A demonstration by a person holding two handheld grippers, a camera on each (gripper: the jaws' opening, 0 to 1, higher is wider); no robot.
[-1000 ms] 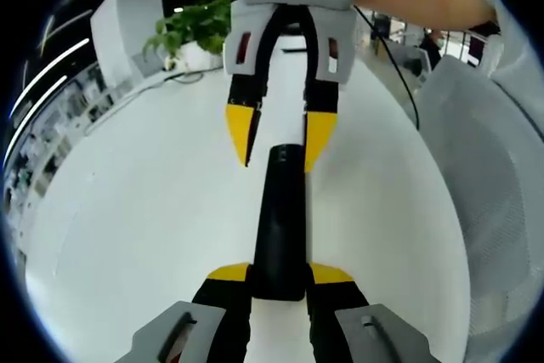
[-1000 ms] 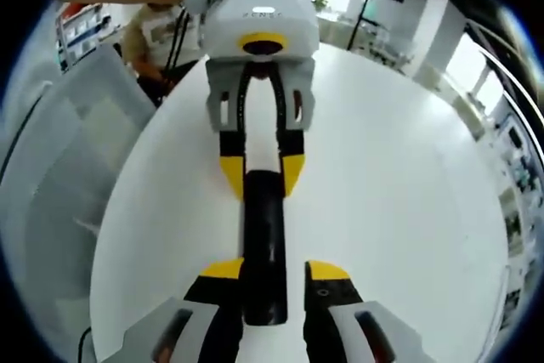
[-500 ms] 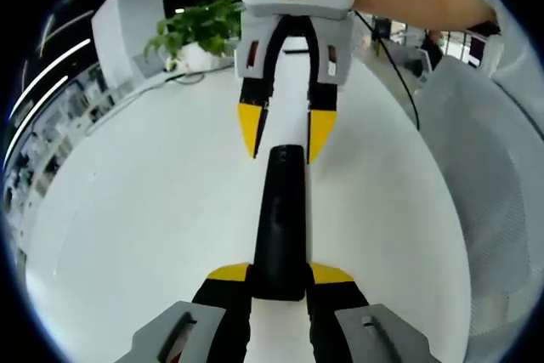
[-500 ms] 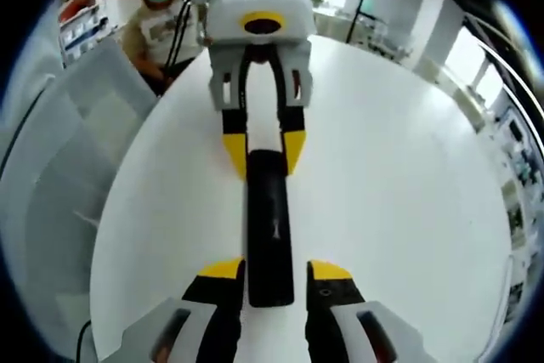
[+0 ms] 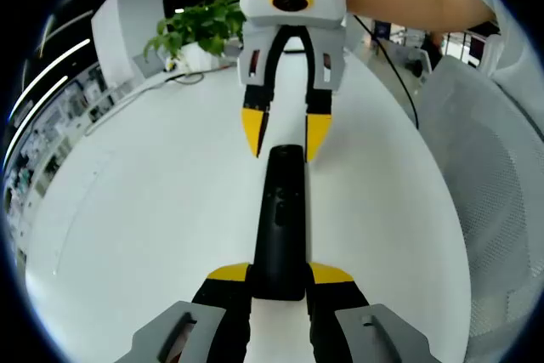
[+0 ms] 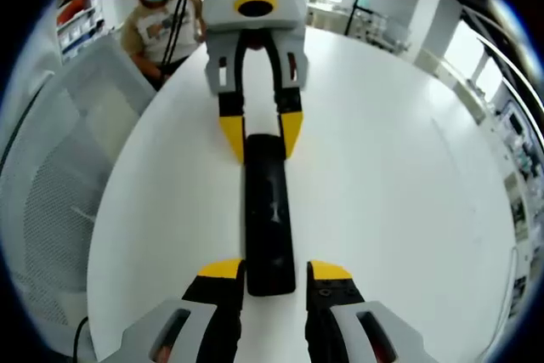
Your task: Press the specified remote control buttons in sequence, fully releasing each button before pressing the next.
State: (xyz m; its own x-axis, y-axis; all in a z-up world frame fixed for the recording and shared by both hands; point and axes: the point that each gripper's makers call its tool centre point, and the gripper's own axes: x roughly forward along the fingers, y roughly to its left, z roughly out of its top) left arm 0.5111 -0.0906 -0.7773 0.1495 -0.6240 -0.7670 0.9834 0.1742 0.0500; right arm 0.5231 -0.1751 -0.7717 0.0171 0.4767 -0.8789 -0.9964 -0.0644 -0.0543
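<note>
A long black remote lies lengthwise over the white table, its small buttons facing up. My left gripper is shut on the remote's near end, one yellow-tipped jaw on each side. In the right gripper view the same gripper clasps the remote at its far end. My right gripper faces it, open, its yellow fingertips hovering on either side of the remote's other end without touching. In the right gripper view that end sits just between my right gripper's own spread jaws.
A potted green plant stands at the table's far edge. A white mesh chair is beside the table. A person sits behind it, and an arm reaches to the right gripper. A black cable hangs there.
The right gripper has drawn back and up from the remote's end, so less of the remote lies between its jaws. The left gripper keeps its hold unchanged.
</note>
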